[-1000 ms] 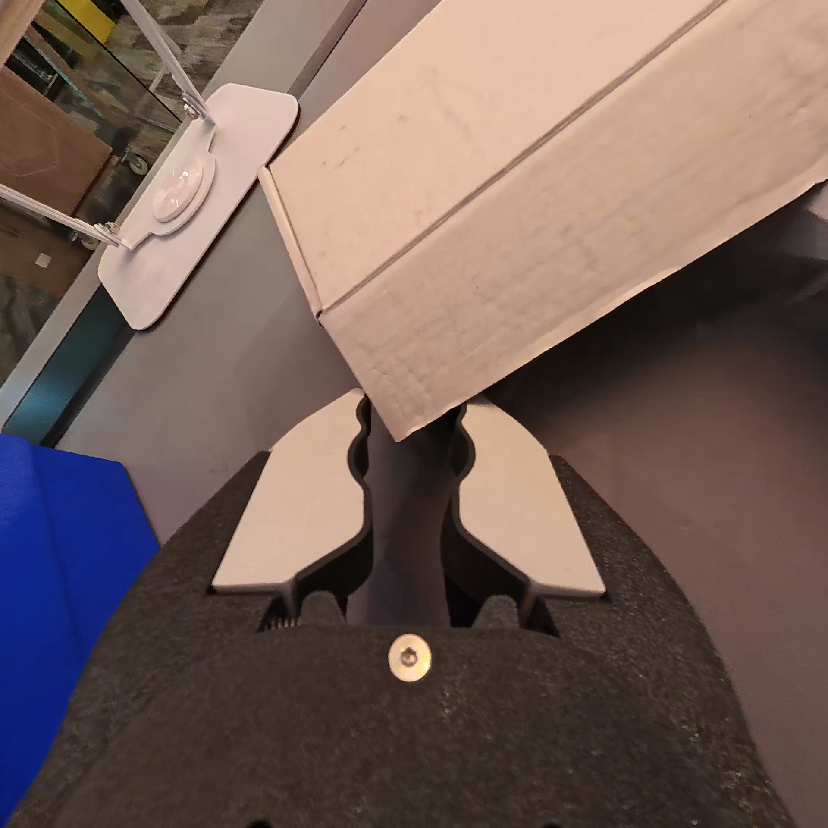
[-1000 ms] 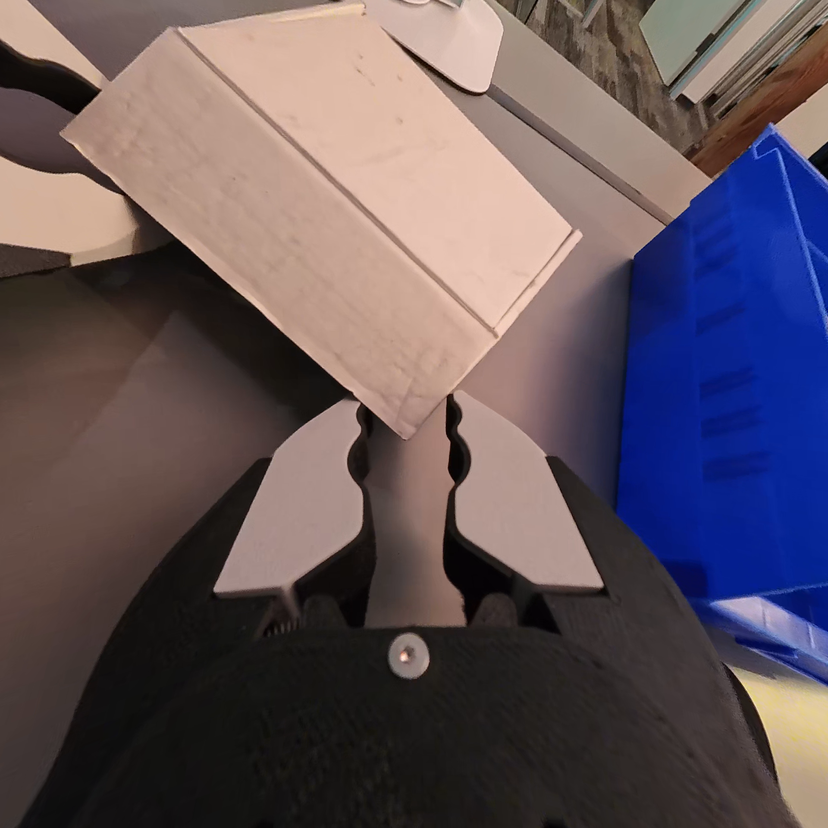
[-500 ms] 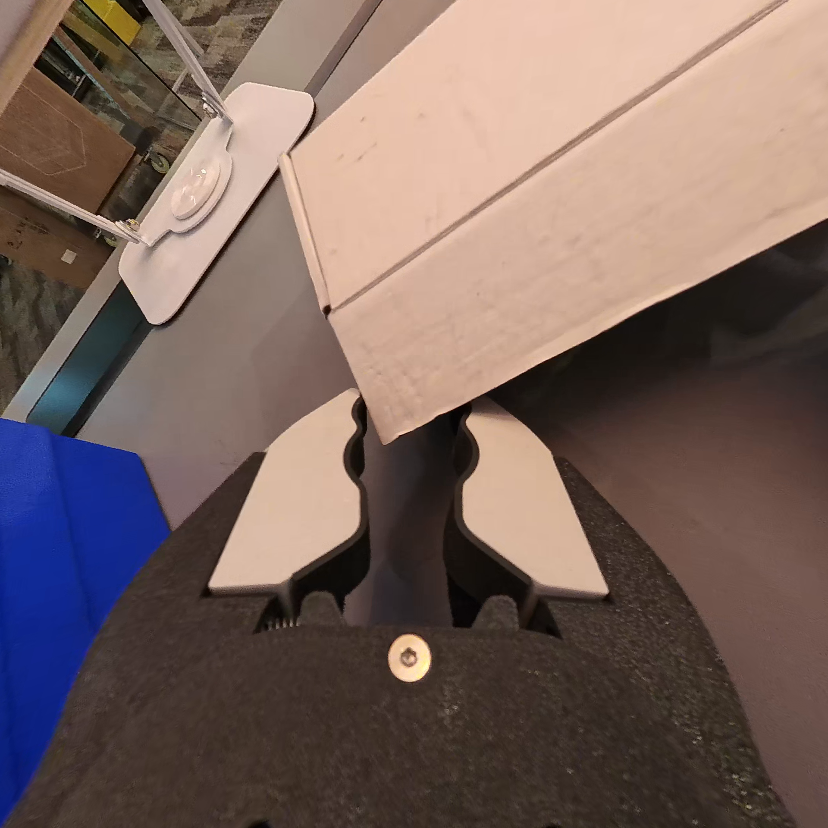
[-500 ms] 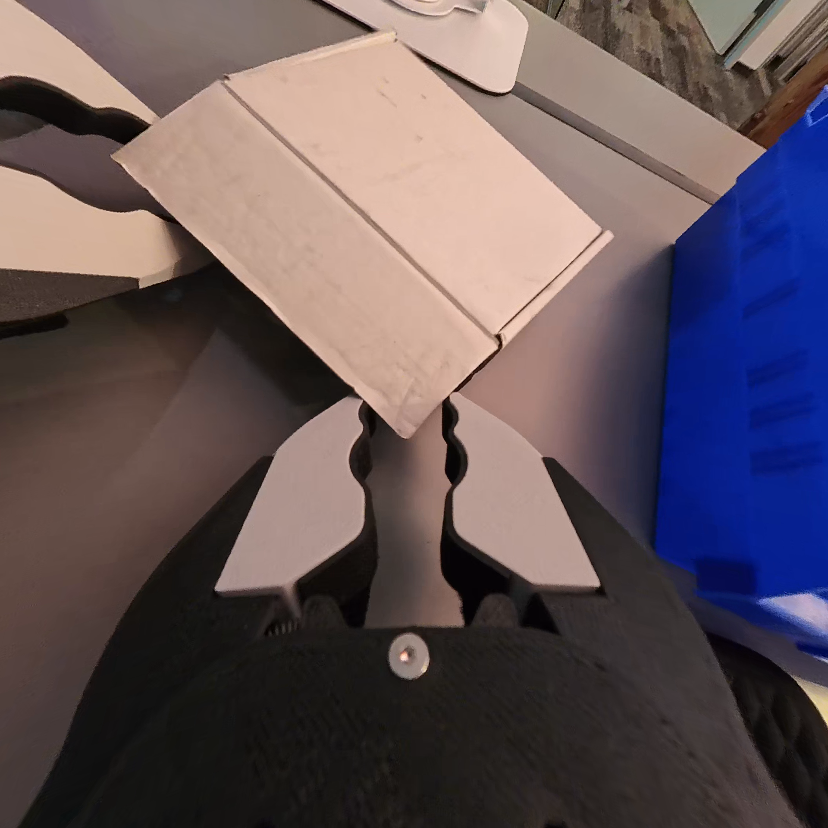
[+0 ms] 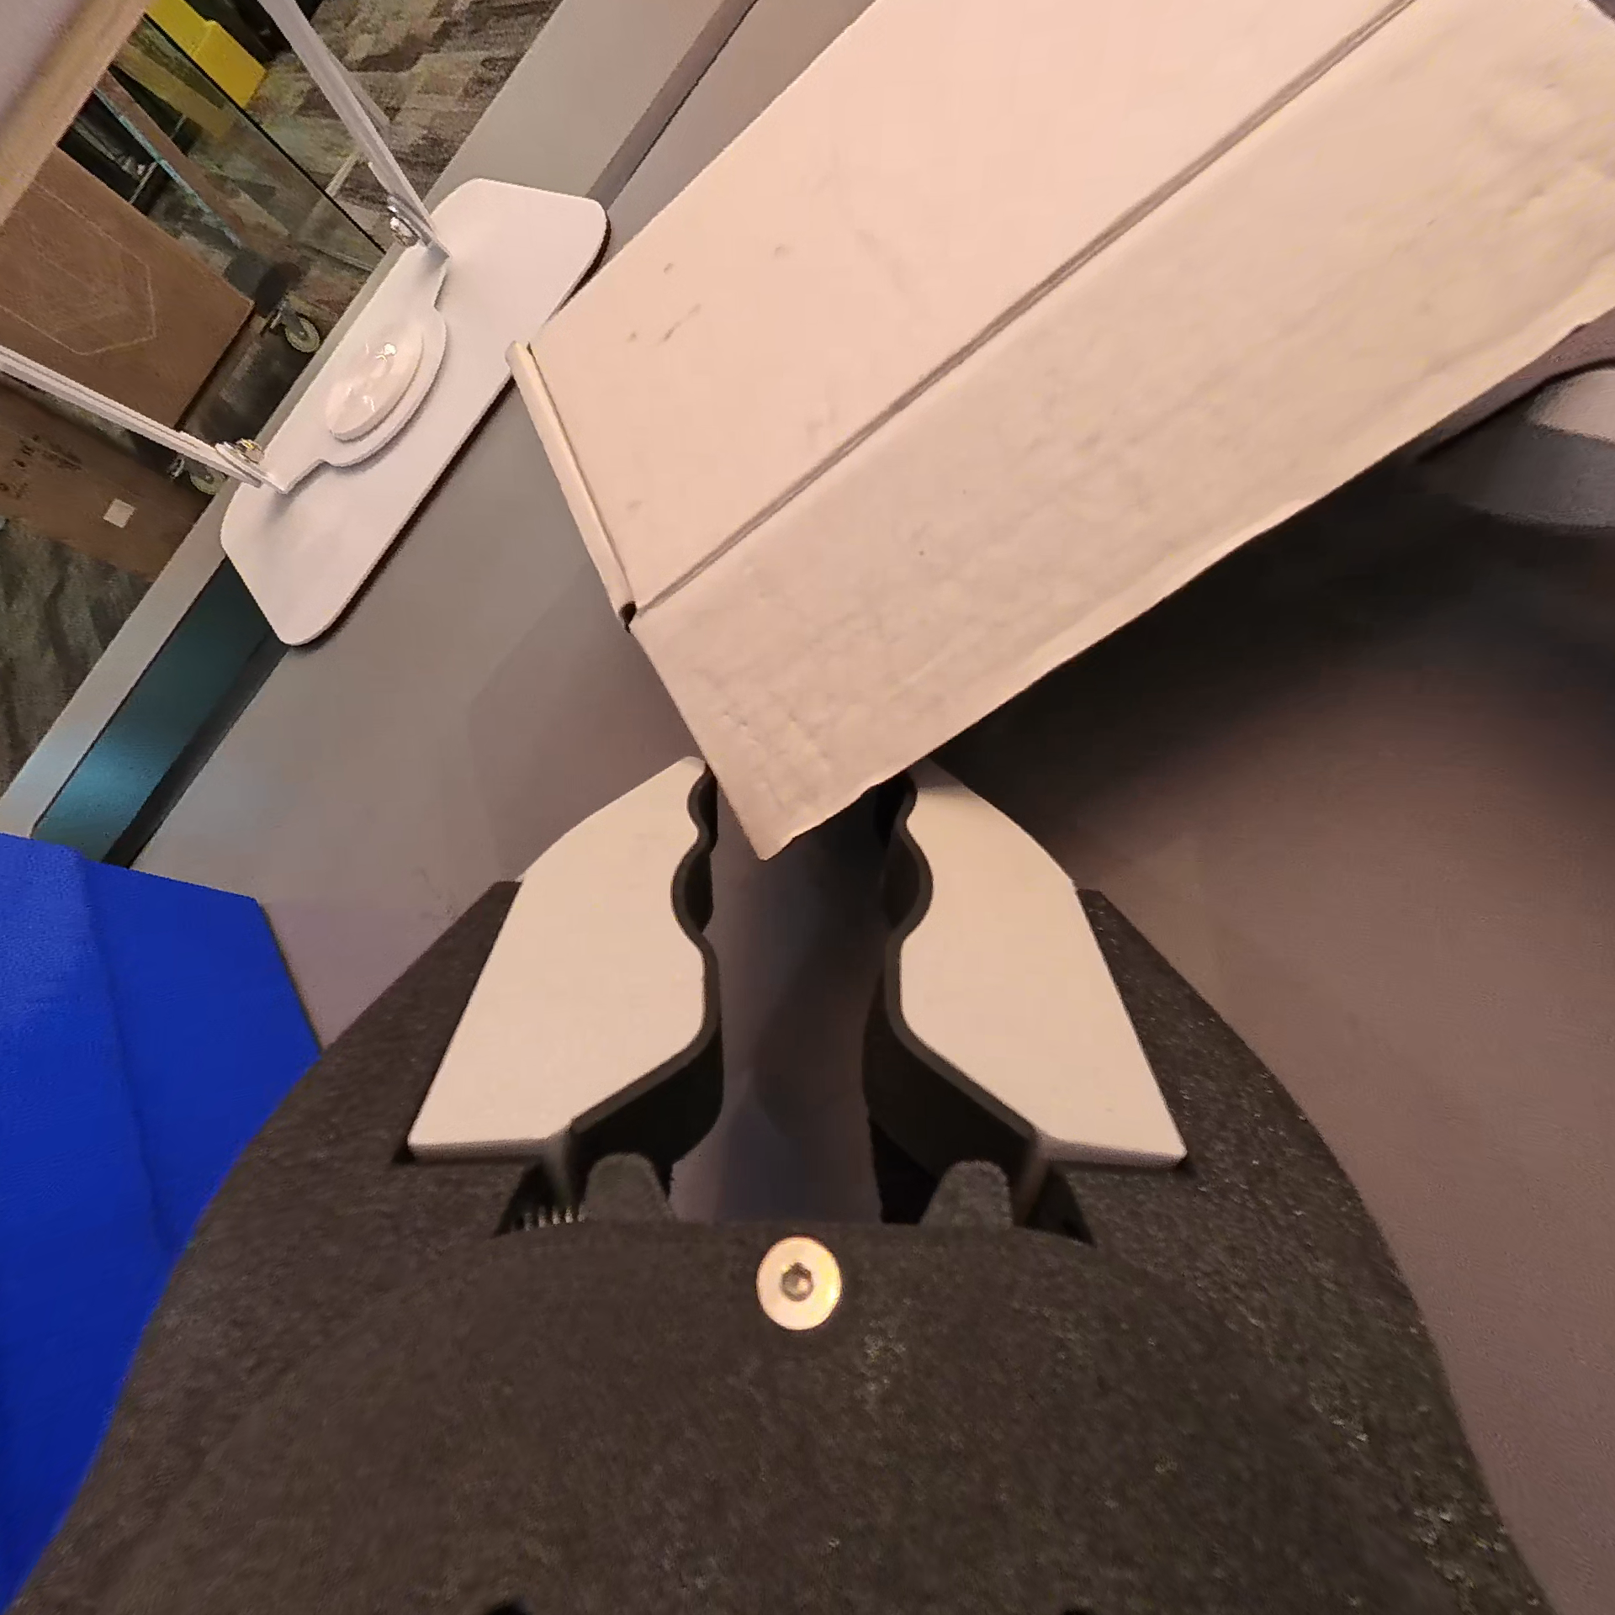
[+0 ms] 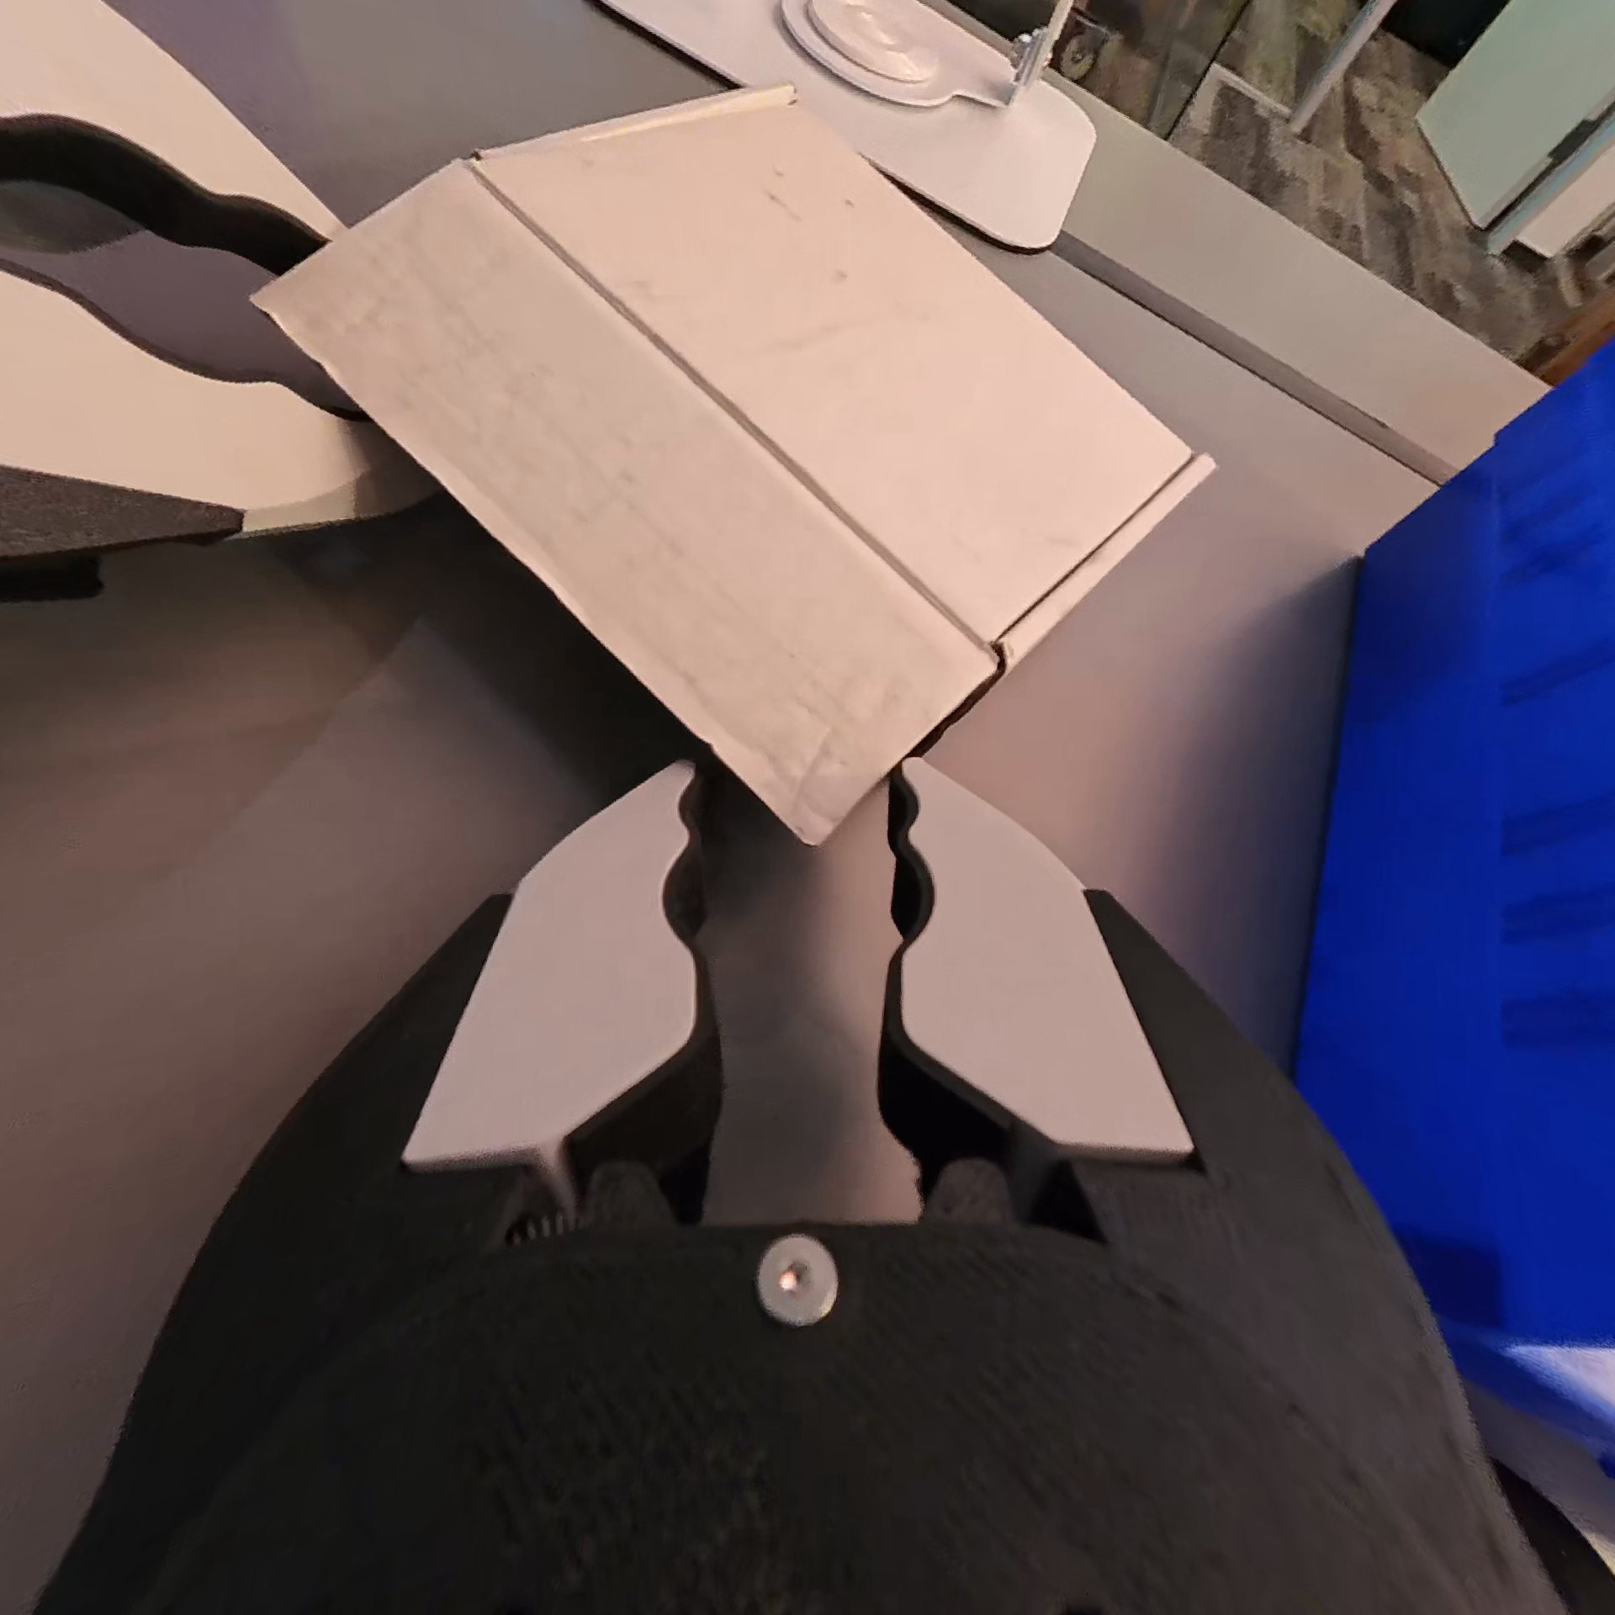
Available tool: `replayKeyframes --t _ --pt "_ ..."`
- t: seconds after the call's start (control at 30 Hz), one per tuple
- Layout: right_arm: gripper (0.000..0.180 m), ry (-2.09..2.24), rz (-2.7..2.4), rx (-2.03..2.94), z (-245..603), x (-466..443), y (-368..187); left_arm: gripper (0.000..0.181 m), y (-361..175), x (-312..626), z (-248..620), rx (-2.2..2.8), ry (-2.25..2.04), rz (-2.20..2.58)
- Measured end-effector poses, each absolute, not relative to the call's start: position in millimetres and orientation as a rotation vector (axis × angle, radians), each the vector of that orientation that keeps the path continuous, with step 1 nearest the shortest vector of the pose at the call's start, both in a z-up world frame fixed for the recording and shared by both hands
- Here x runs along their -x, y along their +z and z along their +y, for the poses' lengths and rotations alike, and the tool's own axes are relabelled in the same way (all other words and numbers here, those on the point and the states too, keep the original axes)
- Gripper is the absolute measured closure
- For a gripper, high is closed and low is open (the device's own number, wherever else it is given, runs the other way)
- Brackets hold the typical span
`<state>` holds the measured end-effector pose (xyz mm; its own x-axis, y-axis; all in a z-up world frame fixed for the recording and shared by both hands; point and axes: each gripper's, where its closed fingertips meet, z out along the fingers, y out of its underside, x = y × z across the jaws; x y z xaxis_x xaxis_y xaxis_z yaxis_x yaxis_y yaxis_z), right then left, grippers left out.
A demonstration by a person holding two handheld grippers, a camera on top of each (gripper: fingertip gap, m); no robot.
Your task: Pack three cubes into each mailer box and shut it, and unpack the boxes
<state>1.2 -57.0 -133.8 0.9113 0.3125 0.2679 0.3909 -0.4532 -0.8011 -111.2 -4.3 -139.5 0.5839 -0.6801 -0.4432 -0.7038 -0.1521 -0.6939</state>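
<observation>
A closed white mailer box (image 6: 734,489) is being held up off a grey table (image 6: 262,830), tilted, with one gripper at each of its two near corners. Its lid is lying flat and shut, and a fold line is running across the cardboard.

The right gripper (image 6: 793,808) is pinching the box's near right corner between its two pale fingers (image 6: 577,979), which are sitting close together around the cardboard. The left gripper (image 5: 800,817) is doing the same at the near left corner, its fingers (image 5: 594,970) set narrowly on either side of the corner tip. In the right wrist view, the left gripper (image 6: 288,350) is also showing at the left edge, meeting the box's far end.

Beyond the box, a flat white stand base (image 5: 393,411) with thin metal rods is resting on the table near its far edge. A blue bin (image 6: 1477,786) is sitting to the right of the box, and another blue bin (image 5: 96,1092) is showing at the left.
</observation>
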Motion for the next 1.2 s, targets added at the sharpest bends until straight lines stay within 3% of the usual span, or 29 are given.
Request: replayKeyframes --t 0.2,0.43,0.87,1.2 --pt "0.118 0.095 -0.591 2.087 -61.7 9.4 -136.5 0.143 -139.2 111.7 -3.6 1.858 0.063 1.131" --pt "0.111 0.404 -0.547 2.076 -63.3 14.0 -129.7 0.141 -140.1 110.3 -3.0 1.893 -0.022 1.109" --pt "0.105 0.672 -0.443 2.054 -63.6 24.7 -117.9 0.135 -140.0 110.4 -2.0 1.914 -0.066 1.092" --pt "0.108 0.549 -0.392 2.048 -55.5 11.1 -118.8 0.136 -140.1 107.5 -4.5 1.904 -0.071 1.109"
